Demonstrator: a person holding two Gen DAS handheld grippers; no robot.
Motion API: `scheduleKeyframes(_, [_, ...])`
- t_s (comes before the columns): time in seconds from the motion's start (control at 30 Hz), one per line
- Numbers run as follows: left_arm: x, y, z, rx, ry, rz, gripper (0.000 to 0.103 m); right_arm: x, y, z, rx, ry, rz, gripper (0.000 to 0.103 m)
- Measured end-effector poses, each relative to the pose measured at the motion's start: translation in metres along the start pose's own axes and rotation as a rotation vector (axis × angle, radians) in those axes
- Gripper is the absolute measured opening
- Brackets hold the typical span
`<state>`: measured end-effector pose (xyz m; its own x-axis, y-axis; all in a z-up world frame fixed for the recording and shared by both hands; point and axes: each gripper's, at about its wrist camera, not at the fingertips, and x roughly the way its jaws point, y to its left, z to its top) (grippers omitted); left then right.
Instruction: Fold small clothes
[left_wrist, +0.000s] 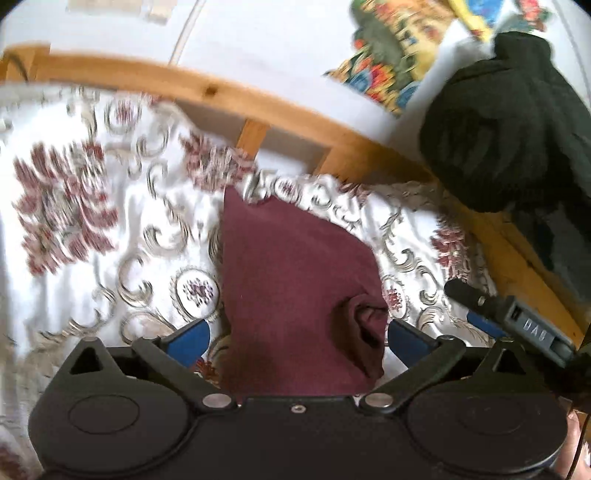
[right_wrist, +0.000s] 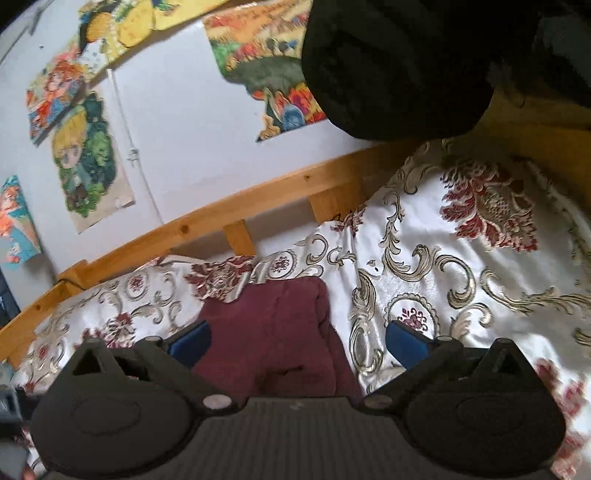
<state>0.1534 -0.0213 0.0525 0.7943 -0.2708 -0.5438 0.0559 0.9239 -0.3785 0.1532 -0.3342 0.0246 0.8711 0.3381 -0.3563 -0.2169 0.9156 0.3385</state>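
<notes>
Both tongs, left (left_wrist: 297, 338) and right (right_wrist: 297, 338), stand wide open, holding nothing. One maroon garment (left_wrist: 291, 266) lies folded on the patterned bedspread (left_wrist: 92, 206), between each pair of blue pads (left_wrist: 190, 339). Letters "DAB" mark the right tool's grey body (left_wrist: 535, 330).

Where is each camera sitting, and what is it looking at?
Left wrist: on the left gripper, facing down at the maroon cloth on the flowery bedspread; its blue fingers and the right gripper show.
Right wrist: on the right gripper, facing the same cloth, posters behind; its open fingers show.
Shared: cloth, bedspread, wooden rail.
</notes>
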Motion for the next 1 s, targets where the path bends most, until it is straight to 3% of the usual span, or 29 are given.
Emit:
scheduleKeyframes(0.3, [-0.085, -0.012, -0.027, 0.105, -0.067, 0.106, 0.102, -0.090, 0.025, -0.022, -0.057, -0.071, -0.012, 0.103])
scheduleKeyframes(0.5, [-0.125, -0.015, -0.060, 0.156, -0.162, 0.199, 0.102, -0.140, 0.038, -0.040, -0.101, -0.117, -0.044, 0.103])
scheduleKeyframes(0.63, [-0.137, -0.018, -0.074, 0.184, -0.177, 0.214, 0.102, -0.160, 0.042, -0.049, -0.115, -0.119, -0.075, 0.103])
scheduleKeyframes(0.8, [-0.147, -0.020, -0.088, 0.207, -0.186, 0.168, 0.102, -0.176, 0.046, -0.059, -0.131, -0.108, -0.101, 0.103])
scheduleKeyframes(1.0, [-0.139, -0.024, -0.096, 0.251, -0.134, 0.180, 0.102, -0.173, 0.047, -0.067, -0.138, -0.073, -0.108, 0.103])
